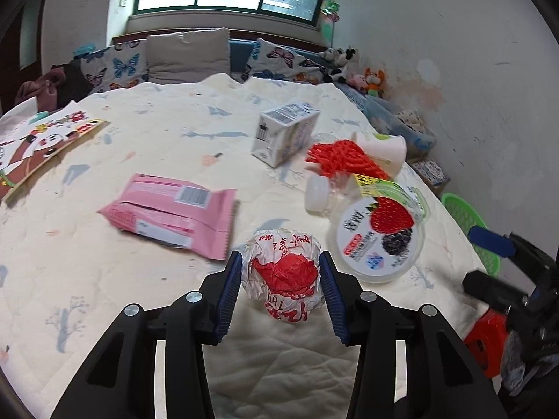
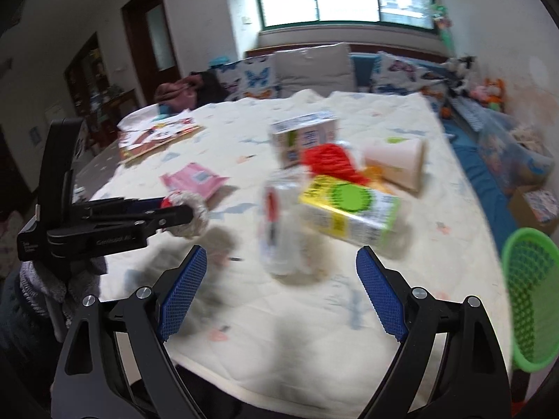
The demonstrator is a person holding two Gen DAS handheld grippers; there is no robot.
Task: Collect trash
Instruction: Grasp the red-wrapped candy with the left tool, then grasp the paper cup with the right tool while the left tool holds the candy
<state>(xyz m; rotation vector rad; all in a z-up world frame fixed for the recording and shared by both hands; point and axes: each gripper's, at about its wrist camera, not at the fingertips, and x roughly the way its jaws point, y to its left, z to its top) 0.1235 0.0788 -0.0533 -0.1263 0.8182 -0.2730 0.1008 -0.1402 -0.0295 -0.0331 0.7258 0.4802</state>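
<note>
A bedroom is shown, with a window at twelve o'clock and a bed (image 1: pixel 157 132) covered by a cream quilt on which the trash is scattered. The crumpled paper ball (image 1: pixel 283 272), white with red print, is gripped between the blue pads of the left claw (image 1: pixel 281 288), which is closed onto its two sides near the bed's six o'clock edge. It is judged to be very light, soft and crushable, so a gentle squeeze across its middle should be enough. The right claw (image 2: pixel 281 291) is spread wide with nothing in it, at three o'clock from the left one. The ball's red characters are too creased to be read. At two o'clock of the ball a round plastic lid (image 1: pixel 380 234) with a strawberry and blackberry picture is seen, its writing illegible; at ten o'clock a pink wrapper (image 1: pixel 167 213) with a barcode. A green basket (image 2: pixel 531 300) is seen beside the bed at three o'clock
</note>
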